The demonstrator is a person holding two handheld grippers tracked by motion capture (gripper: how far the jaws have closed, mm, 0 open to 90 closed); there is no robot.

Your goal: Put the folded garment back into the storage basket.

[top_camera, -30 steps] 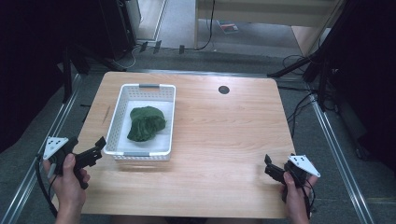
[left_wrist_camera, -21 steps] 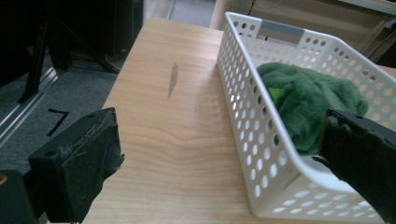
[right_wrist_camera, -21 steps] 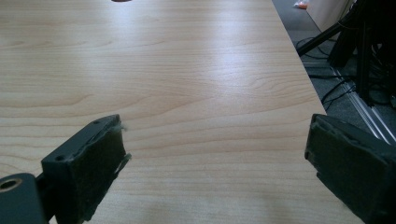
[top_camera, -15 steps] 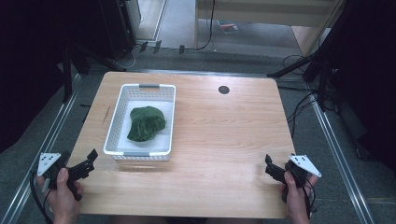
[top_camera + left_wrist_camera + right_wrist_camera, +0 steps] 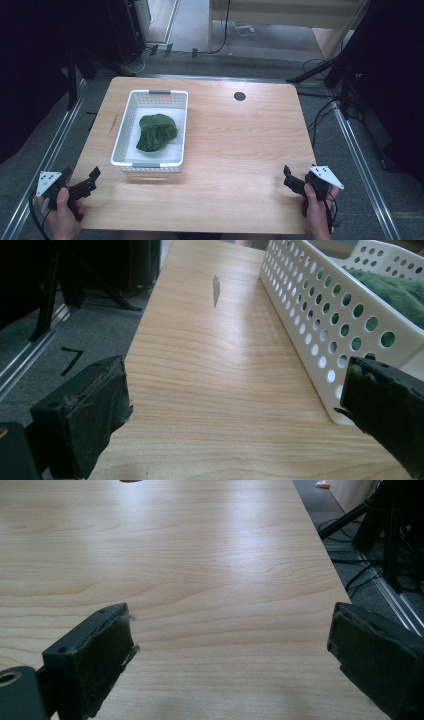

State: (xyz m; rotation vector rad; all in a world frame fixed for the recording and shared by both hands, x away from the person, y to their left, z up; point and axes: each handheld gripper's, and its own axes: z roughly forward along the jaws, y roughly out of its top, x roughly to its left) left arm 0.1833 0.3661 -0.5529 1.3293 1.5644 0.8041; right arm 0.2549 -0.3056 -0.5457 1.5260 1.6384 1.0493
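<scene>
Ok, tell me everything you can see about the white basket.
The basket is white, rectangular and looks like plastic, with rows of round holes through its walls and a grey strip on each short rim. It sits flat on the left half of the table, long side running away from the person. A crumpled green cloth lies inside on its white floor. Neither gripper touches it.

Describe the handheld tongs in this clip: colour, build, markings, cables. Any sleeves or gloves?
Both tongs, left and right, are black, each carrying a pale grey three-cornered plate dotted with small dark marks. Up close, the jaws are blocky black pieces faced with worn, fraying dark padding, and there is a round screw hole on the left jaw. A dark cable trails from each. The hands are bare; no sleeves or gloves visible.
</scene>
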